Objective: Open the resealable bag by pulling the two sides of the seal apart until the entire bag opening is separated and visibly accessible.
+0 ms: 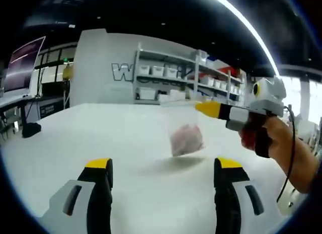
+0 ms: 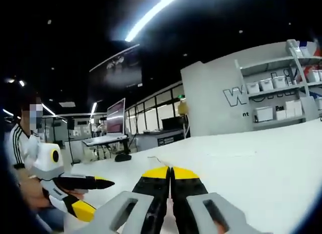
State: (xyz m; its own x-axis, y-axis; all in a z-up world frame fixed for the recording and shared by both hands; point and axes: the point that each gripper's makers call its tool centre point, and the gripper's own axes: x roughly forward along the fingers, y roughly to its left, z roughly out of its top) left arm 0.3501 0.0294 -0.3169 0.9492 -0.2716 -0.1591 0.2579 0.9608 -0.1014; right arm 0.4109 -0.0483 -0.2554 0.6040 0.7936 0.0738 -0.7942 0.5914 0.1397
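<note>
A clear resealable bag (image 1: 183, 128) with a pink lump (image 1: 186, 139) inside hangs above the white table (image 1: 100, 133), casting a shadow below it. The right gripper (image 1: 207, 108) comes in from the right, held by a hand, and is shut on the bag's top right edge. My left gripper (image 1: 163, 166) stands wide open below the bag and short of it, holding nothing. In the right gripper view the right gripper (image 2: 171, 172) has its jaws pressed together, with a thin sliver of plastic (image 2: 153, 160) at the tips. The left gripper (image 2: 90, 196) shows open at lower left.
White shelves (image 1: 171, 75) with bins stand against a grey wall at the table's far side. Desks with monitors (image 2: 114, 123) lie off the far left. A person's forearm (image 1: 297, 158) and a cable hang at the right. A person sits at the left edge.
</note>
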